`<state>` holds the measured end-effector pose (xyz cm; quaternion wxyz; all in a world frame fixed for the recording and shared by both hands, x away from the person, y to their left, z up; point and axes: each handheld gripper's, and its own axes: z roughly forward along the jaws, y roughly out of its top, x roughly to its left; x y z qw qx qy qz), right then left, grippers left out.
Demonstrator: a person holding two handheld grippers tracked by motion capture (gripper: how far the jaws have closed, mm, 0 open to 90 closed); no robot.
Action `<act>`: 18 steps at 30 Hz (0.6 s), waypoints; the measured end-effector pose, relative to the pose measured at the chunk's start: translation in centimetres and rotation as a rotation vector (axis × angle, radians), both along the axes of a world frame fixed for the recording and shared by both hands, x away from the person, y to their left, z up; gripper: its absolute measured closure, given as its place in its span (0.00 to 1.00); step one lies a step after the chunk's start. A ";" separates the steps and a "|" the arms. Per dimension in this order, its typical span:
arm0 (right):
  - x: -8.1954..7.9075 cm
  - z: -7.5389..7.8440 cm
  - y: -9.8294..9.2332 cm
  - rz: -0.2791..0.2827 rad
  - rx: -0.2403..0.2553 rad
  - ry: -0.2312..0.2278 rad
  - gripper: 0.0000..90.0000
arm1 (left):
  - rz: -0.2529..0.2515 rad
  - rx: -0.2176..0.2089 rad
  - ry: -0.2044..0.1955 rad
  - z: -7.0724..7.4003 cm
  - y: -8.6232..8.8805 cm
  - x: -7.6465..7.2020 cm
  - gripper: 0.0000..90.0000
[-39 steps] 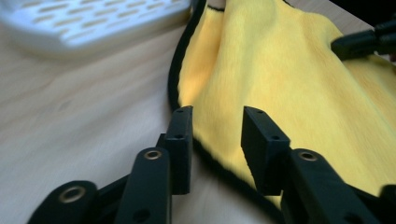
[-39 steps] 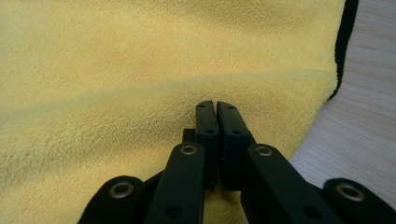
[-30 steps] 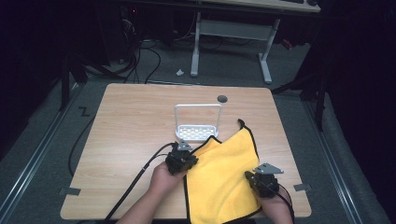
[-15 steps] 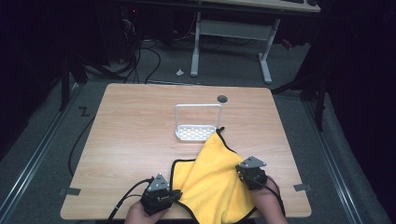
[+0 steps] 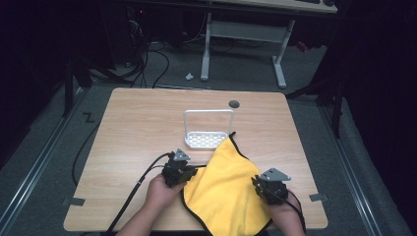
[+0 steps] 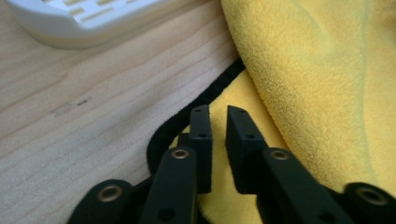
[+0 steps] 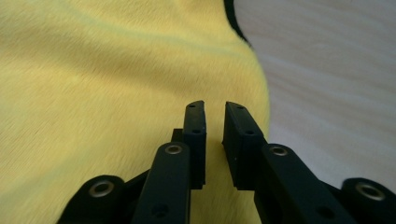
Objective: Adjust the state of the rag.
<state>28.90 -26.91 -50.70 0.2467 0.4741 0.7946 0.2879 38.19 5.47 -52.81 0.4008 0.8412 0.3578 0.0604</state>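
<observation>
Wooden table (image 5: 137,132): yellow cloth (image 5: 226,191), white rack (image 5: 207,132)

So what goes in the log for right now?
left gripper: jaws slightly apart at cloth edge | right gripper: just opening, nothing gripped | yellow cloth: on table

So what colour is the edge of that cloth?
Black, around the yellow cloth; clearest in the left gripper view.

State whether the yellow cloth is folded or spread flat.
Folded: the yellow cloth is doubled over itself, an upper layer overlapping its black-trimmed lower layer.
</observation>
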 end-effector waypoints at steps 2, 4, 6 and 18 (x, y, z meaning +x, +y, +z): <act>-0.8 -0.4 -0.3 0.004 0.005 0.015 0.95 | 0.009 0.014 -0.011 0.0 0.8 -0.7 0.95; -1.4 -0.8 -0.5 0.009 0.008 0.027 0.95 | 0.005 0.027 -0.027 0.0 1.9 -1.8 0.96; -1.4 -0.8 -0.4 0.003 0.003 0.023 0.96 | 0.026 0.018 -0.026 -0.1 3.6 -3.2 0.97; 4.7 -1.0 1.3 -0.029 -0.042 -0.009 0.91 | 0.079 0.029 0.028 0.4 9.7 -10.8 0.96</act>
